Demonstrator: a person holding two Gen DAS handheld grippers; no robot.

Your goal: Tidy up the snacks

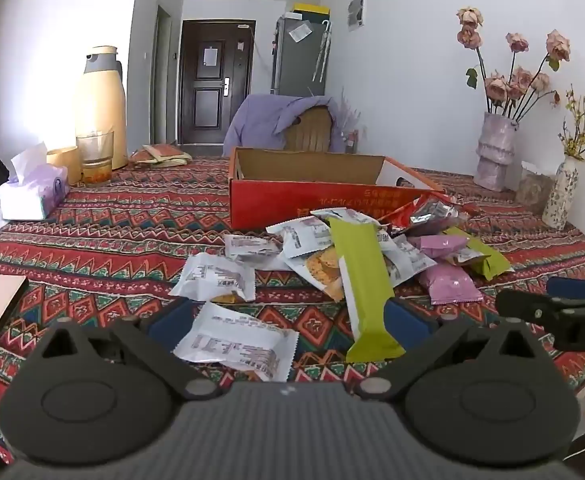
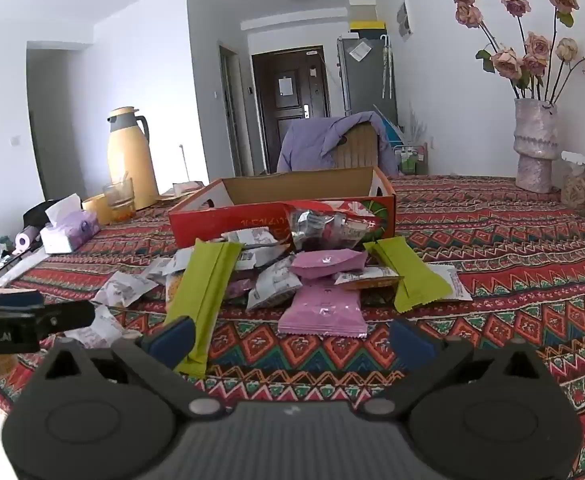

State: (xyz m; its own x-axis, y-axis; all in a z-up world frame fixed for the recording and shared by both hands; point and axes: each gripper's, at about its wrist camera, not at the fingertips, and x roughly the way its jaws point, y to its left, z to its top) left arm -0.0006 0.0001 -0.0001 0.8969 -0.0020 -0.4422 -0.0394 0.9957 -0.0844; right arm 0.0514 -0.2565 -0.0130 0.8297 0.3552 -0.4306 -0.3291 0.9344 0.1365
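Observation:
A pile of snack packets lies on the patterned tablecloth in front of an open red cardboard box (image 1: 312, 200) (image 2: 232, 220). The pile has white packets (image 1: 216, 280), long green packets (image 1: 362, 280) (image 2: 204, 296), pink packets (image 1: 452, 284) (image 2: 322, 312) and a silver one (image 2: 316, 224). My left gripper (image 1: 288, 320) is open, with a white packet (image 1: 236, 340) and the end of a green packet lying between its fingers. My right gripper (image 2: 292, 336) is open just before a pink packet. Each gripper shows at the edge of the other's view.
A yellow thermos (image 1: 100, 108), a glass (image 1: 96, 156) and a tissue pack (image 1: 32, 196) stand at the back left. Two vases with flowers (image 1: 496, 148) (image 2: 534, 144) stand at the right. A chair with a purple cloth (image 1: 292, 124) is behind the table.

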